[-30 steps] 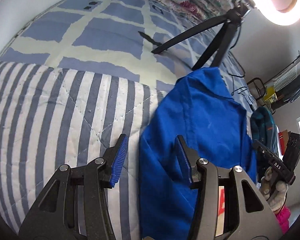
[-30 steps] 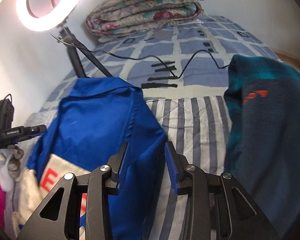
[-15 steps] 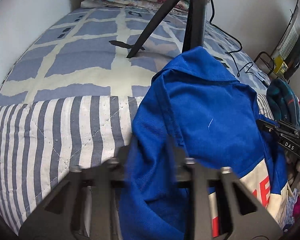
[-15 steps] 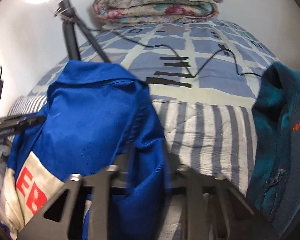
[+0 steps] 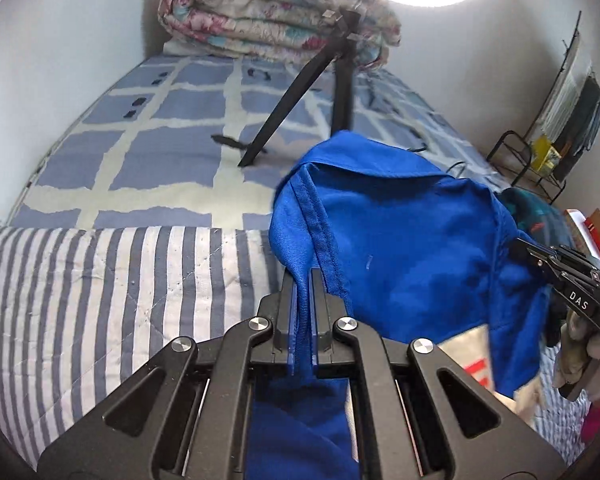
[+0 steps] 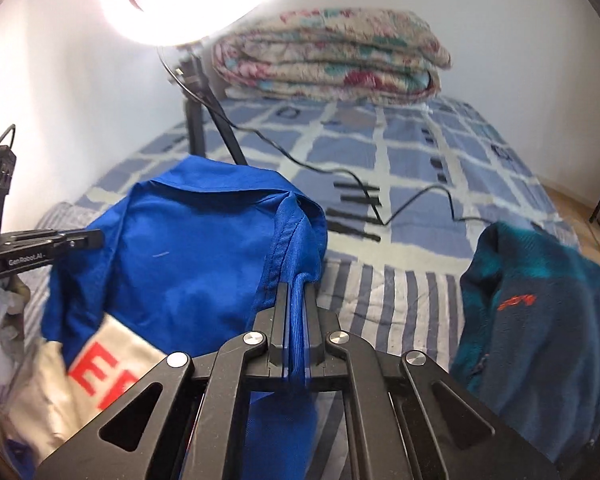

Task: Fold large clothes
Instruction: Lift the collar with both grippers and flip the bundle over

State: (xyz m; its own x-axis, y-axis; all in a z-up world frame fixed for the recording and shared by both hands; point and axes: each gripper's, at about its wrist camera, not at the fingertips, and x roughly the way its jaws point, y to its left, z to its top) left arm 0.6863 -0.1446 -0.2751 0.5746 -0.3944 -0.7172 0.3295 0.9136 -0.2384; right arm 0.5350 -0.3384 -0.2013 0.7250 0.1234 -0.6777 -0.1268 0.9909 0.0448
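Note:
A bright blue garment (image 5: pixel 396 240) with a white panel and red letters hangs lifted above the striped quilt (image 5: pixel 100 300). My left gripper (image 5: pixel 302 280) is shut on its left hem. In the right wrist view the same blue garment (image 6: pixel 188 264) is pinched at its right edge by my shut right gripper (image 6: pixel 297 288). Each gripper shows in the other's view, at the garment's far side. The garment's lower part is hidden behind the gripper bodies.
A dark teal fleece (image 6: pixel 540 312) lies on the quilt at the right. A ring light on a black tripod (image 5: pixel 332 92) stands on the blue checked bedsheet, with a cable (image 6: pixel 380 196). A folded floral blanket (image 6: pixel 328 60) lies at the back. A wire rack (image 5: pixel 540 160) stands at the right.
Both grippers closed on the blue garment's edges and lifted it off the quilt; the views tilted up towards the blanket and ring light.

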